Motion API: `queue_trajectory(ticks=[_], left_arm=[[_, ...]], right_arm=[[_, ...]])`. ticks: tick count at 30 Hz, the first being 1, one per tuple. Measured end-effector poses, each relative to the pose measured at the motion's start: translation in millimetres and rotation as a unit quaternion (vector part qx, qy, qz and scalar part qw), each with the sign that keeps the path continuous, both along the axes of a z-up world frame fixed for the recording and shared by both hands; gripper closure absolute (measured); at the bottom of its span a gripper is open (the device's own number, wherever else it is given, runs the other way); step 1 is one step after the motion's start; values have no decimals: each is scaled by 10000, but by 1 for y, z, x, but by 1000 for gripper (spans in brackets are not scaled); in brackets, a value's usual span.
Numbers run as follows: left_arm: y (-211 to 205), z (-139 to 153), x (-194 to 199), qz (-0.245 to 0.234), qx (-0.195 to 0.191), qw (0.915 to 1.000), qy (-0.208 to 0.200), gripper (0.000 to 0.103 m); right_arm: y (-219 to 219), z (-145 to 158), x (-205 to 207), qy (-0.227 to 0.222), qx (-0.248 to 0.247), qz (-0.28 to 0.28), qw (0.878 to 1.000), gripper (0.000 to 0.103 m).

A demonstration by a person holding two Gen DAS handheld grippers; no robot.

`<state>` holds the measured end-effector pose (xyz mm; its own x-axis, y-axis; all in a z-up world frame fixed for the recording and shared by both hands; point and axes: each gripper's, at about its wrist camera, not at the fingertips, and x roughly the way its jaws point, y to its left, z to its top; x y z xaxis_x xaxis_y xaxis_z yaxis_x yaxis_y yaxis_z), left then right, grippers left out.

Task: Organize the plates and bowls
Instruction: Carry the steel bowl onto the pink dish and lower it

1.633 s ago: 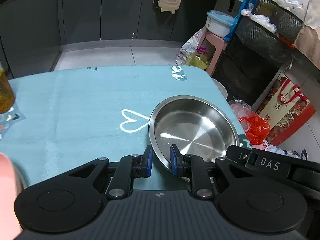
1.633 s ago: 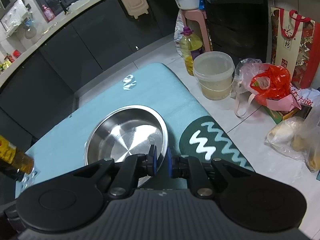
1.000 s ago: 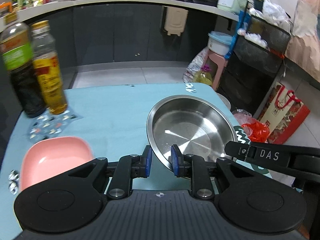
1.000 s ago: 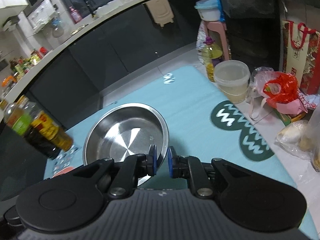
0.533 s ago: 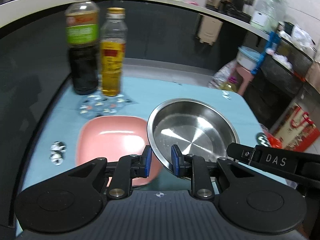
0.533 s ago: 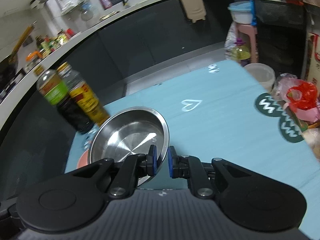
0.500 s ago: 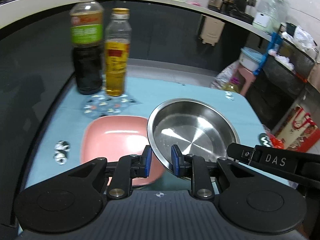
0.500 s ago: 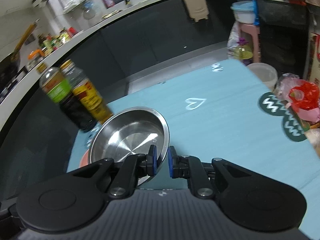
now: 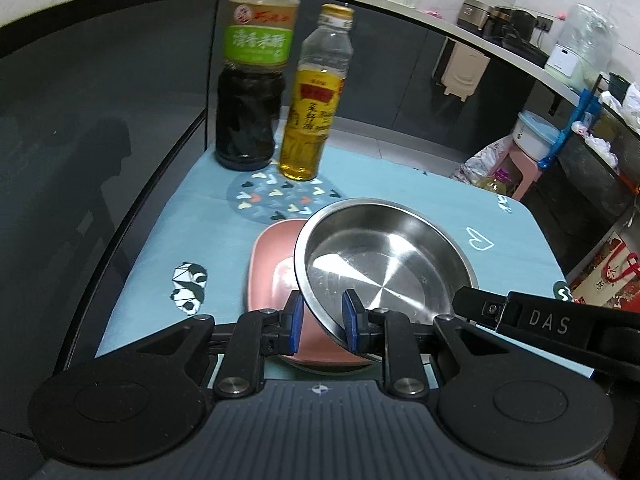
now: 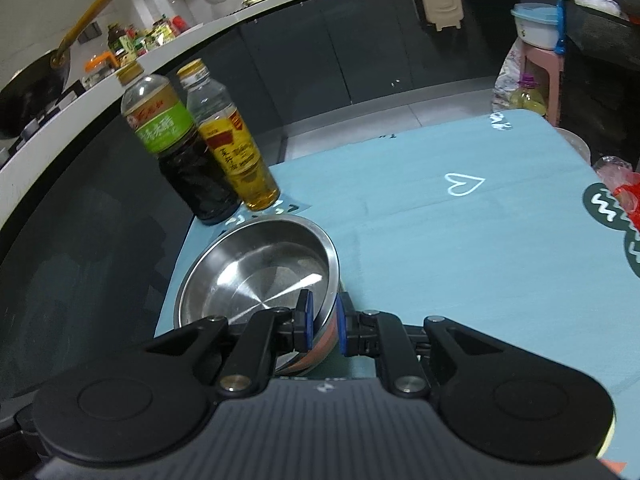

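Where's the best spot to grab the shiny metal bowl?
By its thin rim. The steel bowl is wide and smooth, so only the edge fits between the fingers. The left gripper and the right gripper each straddle the near rim, one finger inside and one outside, above the pink plate.

Left gripper (image 9: pixel 320 322) and right gripper (image 10: pixel 322 322) each pinch a rim, fingers nearly closed.

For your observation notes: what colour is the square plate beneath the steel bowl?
Pink. The plate shows best in the left wrist view, under the steel bowl.
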<state>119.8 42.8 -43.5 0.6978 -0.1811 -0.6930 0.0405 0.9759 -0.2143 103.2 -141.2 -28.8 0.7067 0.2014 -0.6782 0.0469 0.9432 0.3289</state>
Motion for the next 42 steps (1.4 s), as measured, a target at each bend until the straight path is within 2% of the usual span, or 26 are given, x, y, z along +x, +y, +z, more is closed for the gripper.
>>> queue_trajectory(ticks=[18, 42], left_arm=[[8, -21, 17, 73, 0, 9997, 221, 83], [15, -31, 25, 157, -76, 9991, 399, 80]], right_arm=[[16, -21, 17, 317, -62, 70, 9995, 90], [19, -31, 27, 454, -25, 125, 9989, 88]])
